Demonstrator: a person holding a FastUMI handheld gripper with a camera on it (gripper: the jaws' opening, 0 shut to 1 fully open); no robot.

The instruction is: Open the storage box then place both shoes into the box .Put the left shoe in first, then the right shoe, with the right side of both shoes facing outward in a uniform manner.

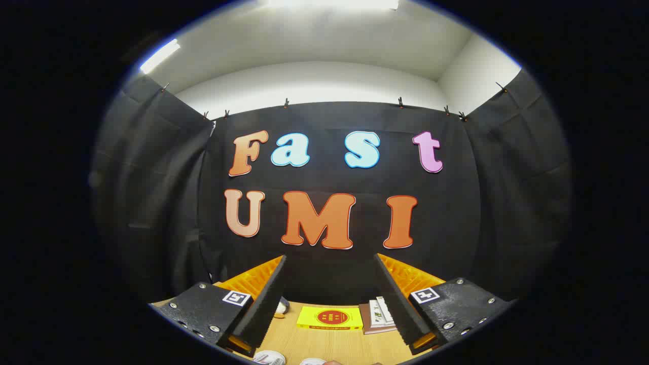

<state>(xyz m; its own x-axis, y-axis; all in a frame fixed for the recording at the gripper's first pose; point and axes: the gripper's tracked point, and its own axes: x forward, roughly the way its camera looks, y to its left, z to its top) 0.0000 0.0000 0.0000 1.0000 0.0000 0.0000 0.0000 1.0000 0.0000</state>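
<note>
Tool (329, 299) raised, fingers spread wide, nothing between them; no storage box or shoes visible from here.

Wooden counter (334, 344) lies low beyond the fingers. On it, in the gap between the fingers: a yellow flat box (330, 318) with a red round mark, and just beside it toward the right finger a brownish book-like stack (377, 316). By the left finger a small white-and-grey item (281, 306), too hidden to identify. Black cloth wall (334, 274) stands behind, white ceiling above.
</note>
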